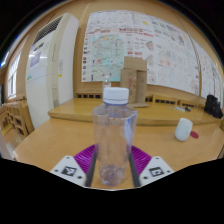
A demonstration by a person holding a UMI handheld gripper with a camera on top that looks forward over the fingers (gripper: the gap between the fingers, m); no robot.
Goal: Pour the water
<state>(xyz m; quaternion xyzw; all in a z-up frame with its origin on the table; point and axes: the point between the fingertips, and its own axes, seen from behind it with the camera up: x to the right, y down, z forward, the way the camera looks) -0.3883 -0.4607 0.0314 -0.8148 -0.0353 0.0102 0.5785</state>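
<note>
A clear plastic water bottle (pixel 114 130) with a white cap (pixel 116 95) stands upright between my gripper's (pixel 113 160) fingers. Both dark fingers, with their purple pads (pixel 84 156), press on the bottle's lower sides, so the gripper is shut on it. The bottle's round base shows through the clear plastic, low between the fingers. I cannot tell whether the base rests on the wooden table (pixel 55 140) or hangs just above it. A white cup (pixel 184 128) with a small red thing beside it stands on the table beyond the fingers to the right.
A brown cardboard box (pixel 134 80) stands on a second wooden table (pixel 80 108) behind the bottle. A black bag (pixel 212 105) lies at the far right. Wooden chairs (pixel 14 116) stand at the left. Posters (pixel 145 45) cover the back wall.
</note>
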